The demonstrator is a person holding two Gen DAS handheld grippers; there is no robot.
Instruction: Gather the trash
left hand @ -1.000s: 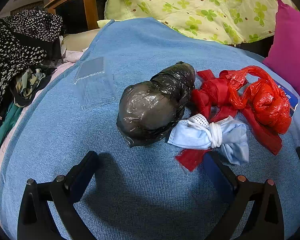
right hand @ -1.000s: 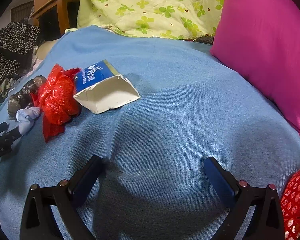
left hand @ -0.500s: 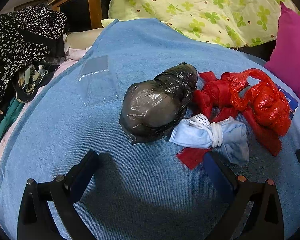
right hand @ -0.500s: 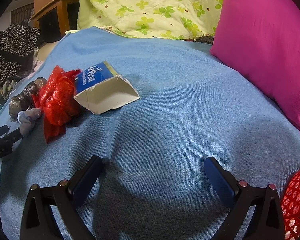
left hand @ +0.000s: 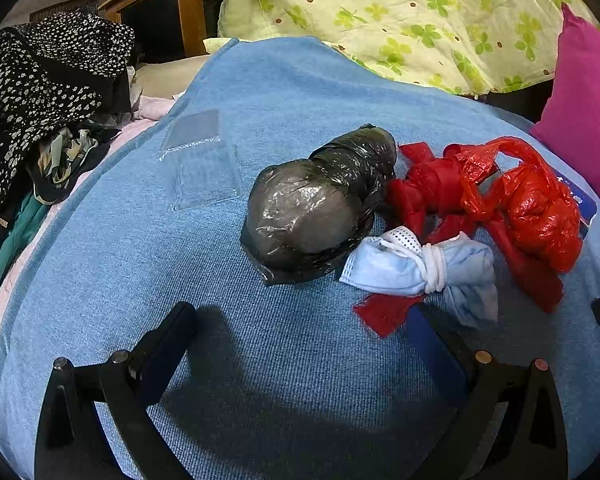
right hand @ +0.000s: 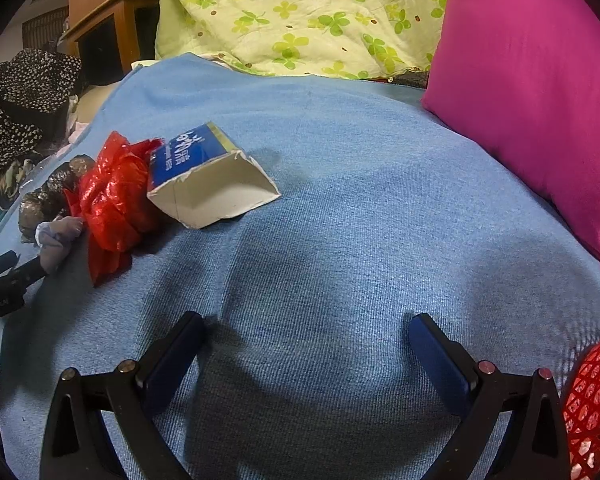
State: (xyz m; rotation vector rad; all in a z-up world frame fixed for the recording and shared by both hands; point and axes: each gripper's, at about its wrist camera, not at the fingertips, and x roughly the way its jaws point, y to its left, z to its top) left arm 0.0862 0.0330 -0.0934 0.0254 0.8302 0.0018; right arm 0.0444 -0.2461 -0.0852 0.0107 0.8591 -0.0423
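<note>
Trash lies bunched around the black bag (left hand: 320,204), just ahead of the spread, empty left gripper (left hand: 300,328), so the face mask (left hand: 416,268) may snag; right view: the box (right hand: 208,176) beside that bag lies well ahead of the spread, empty right gripper (right hand: 306,336), risking a missed grasp.

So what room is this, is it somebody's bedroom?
Probably a bedroom: a blue blanket covers what looks like a bed, with a clover-print quilt and a pink pillow at its head.
</note>
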